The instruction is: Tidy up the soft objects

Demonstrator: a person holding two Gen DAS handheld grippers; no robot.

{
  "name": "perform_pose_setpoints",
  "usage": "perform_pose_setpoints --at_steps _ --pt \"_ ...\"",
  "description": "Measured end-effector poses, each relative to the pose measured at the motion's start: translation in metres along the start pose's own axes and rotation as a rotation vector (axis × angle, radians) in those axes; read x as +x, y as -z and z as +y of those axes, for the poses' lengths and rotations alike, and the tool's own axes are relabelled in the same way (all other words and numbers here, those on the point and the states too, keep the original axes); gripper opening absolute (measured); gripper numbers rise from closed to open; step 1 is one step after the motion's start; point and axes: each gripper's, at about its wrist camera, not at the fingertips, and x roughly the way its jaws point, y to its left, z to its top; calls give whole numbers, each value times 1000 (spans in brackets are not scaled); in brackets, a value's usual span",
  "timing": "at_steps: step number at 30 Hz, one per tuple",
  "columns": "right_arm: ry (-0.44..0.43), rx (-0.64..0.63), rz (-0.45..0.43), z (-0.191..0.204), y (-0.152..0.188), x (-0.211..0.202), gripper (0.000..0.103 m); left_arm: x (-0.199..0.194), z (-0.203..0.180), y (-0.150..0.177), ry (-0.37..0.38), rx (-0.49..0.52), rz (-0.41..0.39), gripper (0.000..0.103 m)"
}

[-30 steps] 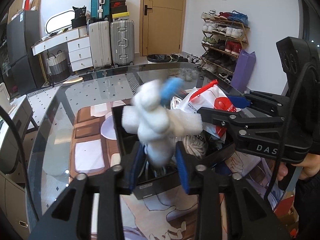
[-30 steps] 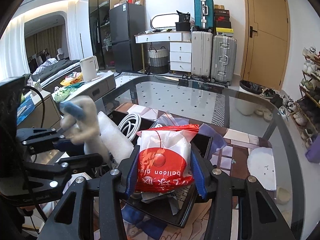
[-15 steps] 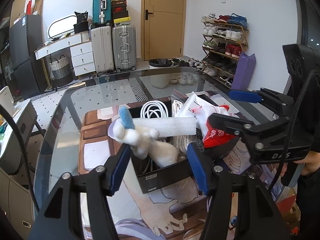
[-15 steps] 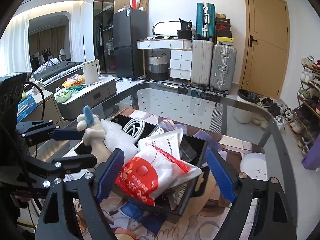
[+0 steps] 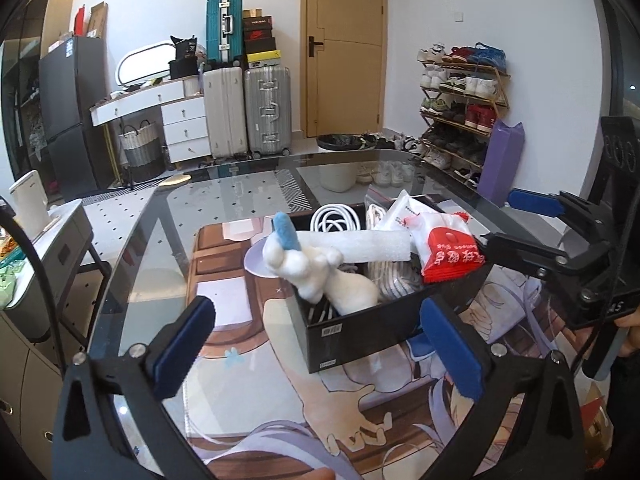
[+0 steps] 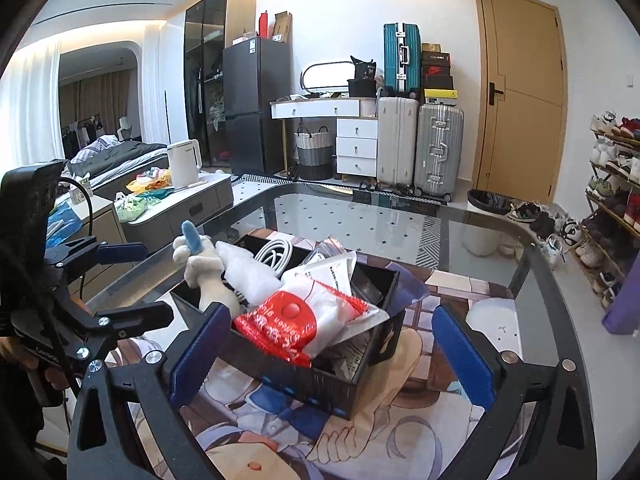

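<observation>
Both your grippers, left gripper point(image 5: 318, 346) and right gripper point(image 6: 326, 354), are opening wide and gripping nothing. At twelve o'clock from them the black box point(image 5: 362, 330) is holding the white plush toy point(image 5: 320, 276), foam roll point(image 5: 360, 246), red-white bag point(image 6: 304, 322) and white cable point(image 5: 334, 216). Both are pointing downward.

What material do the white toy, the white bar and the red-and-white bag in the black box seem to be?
White toy: plush fabric, matte and fuzzy. White bar: probably foam, with a grainy, dull surface. Red-and-white bag: thin plastic film, glossy and creased. Black box: seemingly stiff cardboard, matte.
</observation>
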Motion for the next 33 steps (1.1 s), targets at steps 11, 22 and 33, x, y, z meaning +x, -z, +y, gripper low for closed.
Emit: perform_pose_setpoints --at_steps 11,22,33 --pt "-29 17 -52 2 20 -12 102 1 -10 13 -37 -2 -81 103" --pt "-37 1 -84 9 35 -17 102 4 -8 22 -63 -50 -122 103" --pt "-34 -8 -104 13 41 -19 102 7 -8 29 -81 -55 -133 103"
